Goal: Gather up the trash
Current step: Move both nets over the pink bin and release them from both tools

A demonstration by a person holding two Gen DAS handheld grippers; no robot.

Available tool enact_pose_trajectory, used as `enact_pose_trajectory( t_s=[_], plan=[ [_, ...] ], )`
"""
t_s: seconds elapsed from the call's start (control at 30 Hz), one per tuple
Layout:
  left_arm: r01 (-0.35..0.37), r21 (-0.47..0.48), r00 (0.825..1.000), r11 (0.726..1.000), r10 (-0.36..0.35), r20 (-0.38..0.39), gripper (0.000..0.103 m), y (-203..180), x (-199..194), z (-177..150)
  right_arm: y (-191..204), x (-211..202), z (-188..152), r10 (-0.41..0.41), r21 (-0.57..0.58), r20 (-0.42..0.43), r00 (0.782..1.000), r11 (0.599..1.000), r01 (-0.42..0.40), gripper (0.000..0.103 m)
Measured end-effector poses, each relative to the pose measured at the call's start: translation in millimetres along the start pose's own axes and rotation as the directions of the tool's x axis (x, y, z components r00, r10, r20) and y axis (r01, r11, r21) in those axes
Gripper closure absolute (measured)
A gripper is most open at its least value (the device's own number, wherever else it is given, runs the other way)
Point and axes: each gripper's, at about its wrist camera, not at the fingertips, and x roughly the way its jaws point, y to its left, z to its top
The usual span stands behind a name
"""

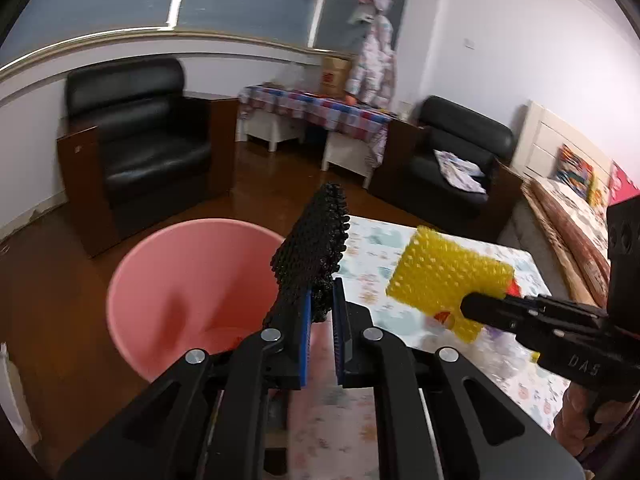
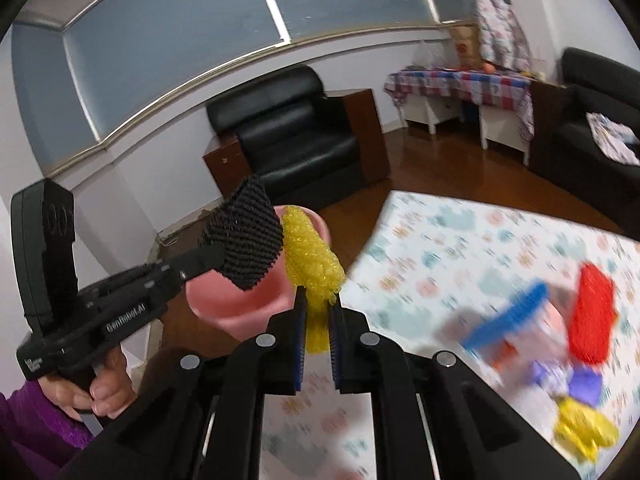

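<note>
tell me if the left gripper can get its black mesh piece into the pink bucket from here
Probably yes. The left gripper, shut on the black mesh piece, is beside the pink bucket, whose open mouth has nothing across it.

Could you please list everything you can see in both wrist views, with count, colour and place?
Bin: one, pink, on the floor beside the table.
Table: one, pastel patterned cover.
Black mesh piece: one, in the left claw.
Yellow mesh piece: one, in the right claw.
Scraps: several, red, blue, purple, yellow, blurred, on the table.
Armchairs: two, black, by the walls.
Side table: one, checked cloth.
Left claw: shut on black mesh.
Right claw: shut on yellow mesh.
Hand: one, purple sleeve.
</note>
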Motion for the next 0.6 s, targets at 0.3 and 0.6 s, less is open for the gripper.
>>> enact_pose_trajectory(
  t_s=[0.3, 0.6],
  plan=[
    [-0.094, -0.086, 0.995, 0.992, 0.091, -0.035, 0.094, 52, 5, -6, 52, 78, 30, 0.047, -0.076, -0.076, 0.996, 0.996, -0.053, 0.093],
    [-0.14, -0.13, 0.988, 0.982, 0.13, -0.086, 0.094, 81, 19, -18, 69, 135, 26, 0.029, -0.081, -0.154, 0.988, 0.996, -0.042, 0.093]
  ],
)
